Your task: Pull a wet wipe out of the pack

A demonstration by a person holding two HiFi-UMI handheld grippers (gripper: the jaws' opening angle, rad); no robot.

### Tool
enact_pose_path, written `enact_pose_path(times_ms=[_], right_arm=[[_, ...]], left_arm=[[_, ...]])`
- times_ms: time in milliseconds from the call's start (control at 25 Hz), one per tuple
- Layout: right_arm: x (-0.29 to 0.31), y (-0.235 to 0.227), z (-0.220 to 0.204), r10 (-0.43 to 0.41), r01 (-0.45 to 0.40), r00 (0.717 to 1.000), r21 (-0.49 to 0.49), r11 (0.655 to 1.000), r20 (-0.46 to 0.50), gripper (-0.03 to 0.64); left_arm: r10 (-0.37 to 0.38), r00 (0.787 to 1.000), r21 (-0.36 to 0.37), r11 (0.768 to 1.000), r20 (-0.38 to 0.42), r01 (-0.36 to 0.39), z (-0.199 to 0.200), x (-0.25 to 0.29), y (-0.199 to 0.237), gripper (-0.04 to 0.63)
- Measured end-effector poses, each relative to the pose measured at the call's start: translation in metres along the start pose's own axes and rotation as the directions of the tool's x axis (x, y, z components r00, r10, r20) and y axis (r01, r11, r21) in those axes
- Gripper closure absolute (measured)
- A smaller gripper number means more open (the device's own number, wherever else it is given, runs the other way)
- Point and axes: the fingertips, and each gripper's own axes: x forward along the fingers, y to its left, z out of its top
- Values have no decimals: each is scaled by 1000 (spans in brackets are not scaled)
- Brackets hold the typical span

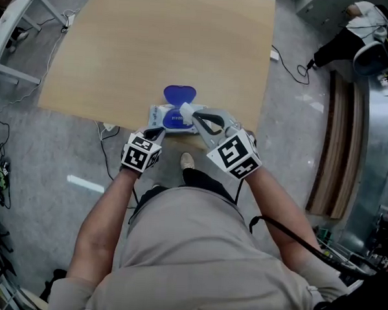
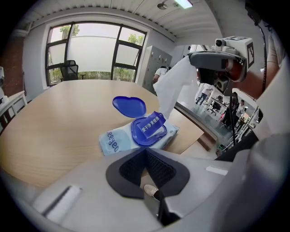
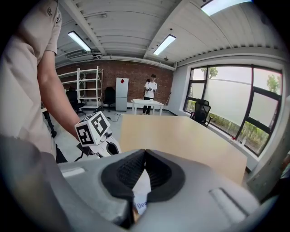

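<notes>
A pale blue wet wipe pack lies at the near edge of the wooden table, its blue lid flipped open. My right gripper is shut on a white wet wipe that rises from the pack's opening; the right gripper view shows the wipe between its closed jaws. My left gripper is shut, its tips at the pack's near edge. Whether it pinches the pack I cannot tell. The right gripper hangs above the pack in the left gripper view.
The table's near edge runs just under the pack, with my shoe on the grey floor below. Cables trail on the floor. Wooden planks lie at the right; a person crouches at the top right.
</notes>
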Motion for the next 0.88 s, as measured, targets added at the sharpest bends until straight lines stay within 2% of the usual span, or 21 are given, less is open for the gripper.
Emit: enact_pose_path(times_ms=[280,520,880], right_arm=[[-27,15,19,-54,53,998,26,998,41,614],[-46,34,33,-104,99,992,65,993,75,614],[-90,85,41,-197,177,973,163,971,118,614]], left_arm=[[-13,999,16,1000,47,12,-1,-25,-12,592],[-25,993,9,1000,119,24,0,-72,-16,592],[-67,953,22,998,297,63,9,-180,-49,592]])
